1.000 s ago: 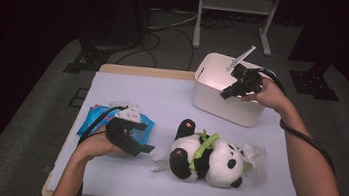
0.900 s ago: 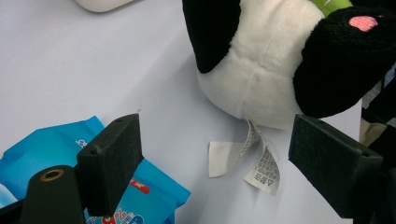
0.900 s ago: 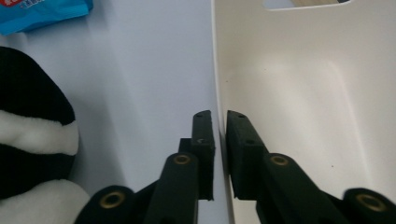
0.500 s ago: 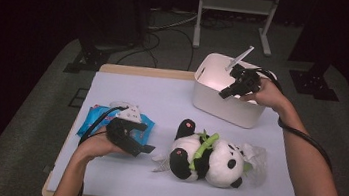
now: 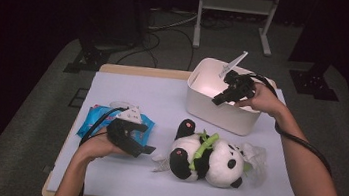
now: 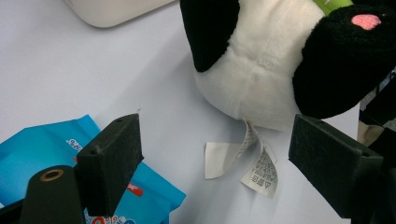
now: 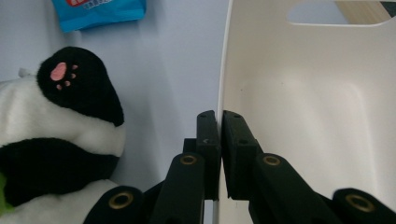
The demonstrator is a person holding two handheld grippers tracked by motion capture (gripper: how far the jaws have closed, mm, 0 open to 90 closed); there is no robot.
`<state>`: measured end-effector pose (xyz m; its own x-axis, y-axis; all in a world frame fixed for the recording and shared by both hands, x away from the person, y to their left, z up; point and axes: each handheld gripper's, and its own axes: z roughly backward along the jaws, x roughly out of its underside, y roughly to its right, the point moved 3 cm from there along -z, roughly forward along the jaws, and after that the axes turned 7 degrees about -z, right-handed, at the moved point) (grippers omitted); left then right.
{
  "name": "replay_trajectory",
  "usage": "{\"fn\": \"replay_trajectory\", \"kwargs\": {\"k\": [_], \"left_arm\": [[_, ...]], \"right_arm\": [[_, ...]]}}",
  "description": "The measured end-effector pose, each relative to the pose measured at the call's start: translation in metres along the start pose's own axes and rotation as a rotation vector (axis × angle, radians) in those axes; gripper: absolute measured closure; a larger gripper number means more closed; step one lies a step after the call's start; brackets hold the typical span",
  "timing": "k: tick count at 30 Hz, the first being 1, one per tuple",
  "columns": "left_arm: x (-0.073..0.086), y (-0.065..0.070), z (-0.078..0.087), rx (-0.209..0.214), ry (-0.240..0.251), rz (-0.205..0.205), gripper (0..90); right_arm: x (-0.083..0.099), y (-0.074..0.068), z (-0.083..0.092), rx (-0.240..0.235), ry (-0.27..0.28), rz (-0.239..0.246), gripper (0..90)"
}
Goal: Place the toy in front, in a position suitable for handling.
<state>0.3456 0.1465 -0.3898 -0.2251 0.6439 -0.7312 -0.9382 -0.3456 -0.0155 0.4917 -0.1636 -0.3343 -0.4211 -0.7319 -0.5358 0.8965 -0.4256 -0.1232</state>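
The right gripper [image 7: 219, 122] has just closed its jaws on the near wall of the white bin [image 5: 198, 97] at the table's far right; the thin plastic wall looks stiff and light, though probably slick. The left gripper [image 6: 212, 156] rests wide open beside the soft panda plush [image 5: 206, 155].

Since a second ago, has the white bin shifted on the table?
No. The white bin sits at the same spot against the table edge; the right gripper grips its wall.
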Motion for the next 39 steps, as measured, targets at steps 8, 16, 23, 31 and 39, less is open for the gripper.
{"fn": "replay_trajectory", "kwargs": {"k": [8, 16, 23, 31, 39], "left_arm": [[0.001, 0.0, 0.002, -0.001, 0.007, 0.006, 16.5], [0.002, 0.0, 0.003, -0.003, 0.008, 0.01, 16.4], [0.002, -0.001, 0.004, -0.005, 0.012, 0.005, 16.4], [0.002, -0.001, 0.005, -0.007, 0.017, 0.011, 16.4], [0.004, -0.001, 0.006, -0.009, 0.025, 0.017, 16.4]], "right_arm": [[-0.004, -0.025, -0.005, -0.038, -0.024, 0.075, 85.2], [-0.004, -0.041, -0.008, -0.072, -0.034, 0.116, 85.3], [0.0, -0.048, -0.007, -0.079, -0.032, 0.148, 85.6], [0.003, -0.053, -0.005, -0.086, -0.042, 0.157, 85.5], [0.009, -0.053, -0.001, -0.086, -0.027, 0.116, 74.4]]}}
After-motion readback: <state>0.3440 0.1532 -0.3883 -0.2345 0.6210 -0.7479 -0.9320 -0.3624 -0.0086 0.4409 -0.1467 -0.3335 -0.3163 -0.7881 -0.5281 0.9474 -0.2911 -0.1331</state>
